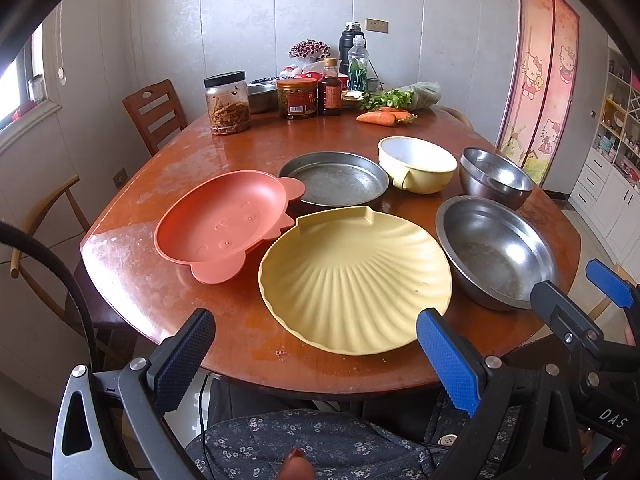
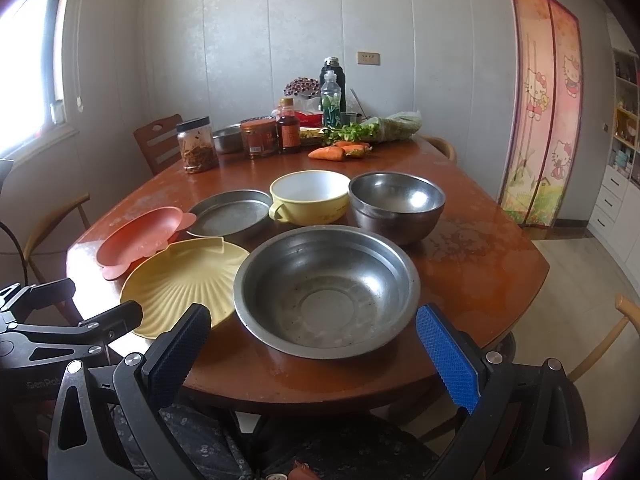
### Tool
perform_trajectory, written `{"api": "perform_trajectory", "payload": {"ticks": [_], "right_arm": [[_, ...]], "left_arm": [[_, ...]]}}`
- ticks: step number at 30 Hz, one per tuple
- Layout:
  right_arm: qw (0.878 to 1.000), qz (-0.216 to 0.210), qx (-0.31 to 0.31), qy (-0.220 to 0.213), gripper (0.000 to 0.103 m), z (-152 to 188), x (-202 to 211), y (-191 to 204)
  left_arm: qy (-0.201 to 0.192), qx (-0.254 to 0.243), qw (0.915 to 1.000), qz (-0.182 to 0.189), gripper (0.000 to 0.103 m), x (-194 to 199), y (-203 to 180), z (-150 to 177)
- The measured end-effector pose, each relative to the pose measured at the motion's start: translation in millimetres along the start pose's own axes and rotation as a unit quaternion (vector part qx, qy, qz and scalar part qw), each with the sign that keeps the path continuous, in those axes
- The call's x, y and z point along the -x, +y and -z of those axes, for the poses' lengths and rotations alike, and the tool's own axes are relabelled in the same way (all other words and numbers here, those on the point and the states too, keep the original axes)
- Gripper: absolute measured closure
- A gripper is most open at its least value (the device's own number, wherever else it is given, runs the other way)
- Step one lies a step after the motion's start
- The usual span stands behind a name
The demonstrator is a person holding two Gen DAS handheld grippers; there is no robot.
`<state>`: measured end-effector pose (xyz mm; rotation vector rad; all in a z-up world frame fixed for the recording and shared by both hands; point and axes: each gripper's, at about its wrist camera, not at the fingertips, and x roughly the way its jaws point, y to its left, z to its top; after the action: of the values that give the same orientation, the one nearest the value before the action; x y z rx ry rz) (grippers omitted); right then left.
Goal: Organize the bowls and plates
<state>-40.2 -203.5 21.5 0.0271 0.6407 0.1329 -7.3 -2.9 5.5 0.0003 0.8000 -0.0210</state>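
Note:
On the round wooden table (image 1: 224, 320) lie a yellow shell-shaped plate (image 1: 354, 280) (image 2: 180, 284), an orange animal-shaped plate (image 1: 224, 228) (image 2: 138, 238), a flat metal pan (image 1: 334, 180) (image 2: 230, 214), a yellow bowl with a handle (image 1: 416, 164) (image 2: 310, 196), a small steel bowl (image 1: 494, 178) (image 2: 396, 204) and a large steel bowl (image 1: 496, 252) (image 2: 326, 290). My left gripper (image 1: 316, 354) is open and empty before the shell plate. My right gripper (image 2: 314, 352) is open and empty before the large steel bowl; it also shows in the left wrist view (image 1: 580, 292).
Jars (image 1: 228, 102), a sauce bottle (image 1: 330, 88), drink bottles, greens and carrots (image 1: 380, 117) crowd the far side of the table. Wooden chairs (image 1: 154, 114) stand on the left and right. A curtained doorway (image 1: 540, 80) and white cabinets are at the right.

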Motion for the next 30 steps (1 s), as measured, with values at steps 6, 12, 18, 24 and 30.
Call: {"api": "perform_trajectory", "payload": {"ticks": [6,12,18,24,30], "right_arm": [[1.000,-0.002,0.002,0.004,0.000,-0.6,-0.9,1.5],[1.000,-0.005,0.002,-0.002,0.000,-1.8,0.2,2.8],[1.000,-0.019,-0.002,-0.011,0.000,-2.3,3.0,4.8],[0.999,-0.028,-0.012,-0.024,0.000,-8.4,5.1,6.3],[0.998,-0.047,-0.005,-0.040,0.000,-20.6,5.9,16.7]], "left_arm": [[0.003,-0.001,1.0000,0.000,0.002,-0.9,1.4,1.7],[0.000,0.001,1.0000,-0.002,0.002,0.3,2.2,3.2],[0.000,0.009,0.9999,-0.005,0.002,0.4,7.2,2.1],[-0.003,0.011,0.9999,-0.004,0.002,1.5,12.2,2.0],[-0.005,0.028,0.9996,-0.006,0.002,0.0,26.4,2.8]]}}
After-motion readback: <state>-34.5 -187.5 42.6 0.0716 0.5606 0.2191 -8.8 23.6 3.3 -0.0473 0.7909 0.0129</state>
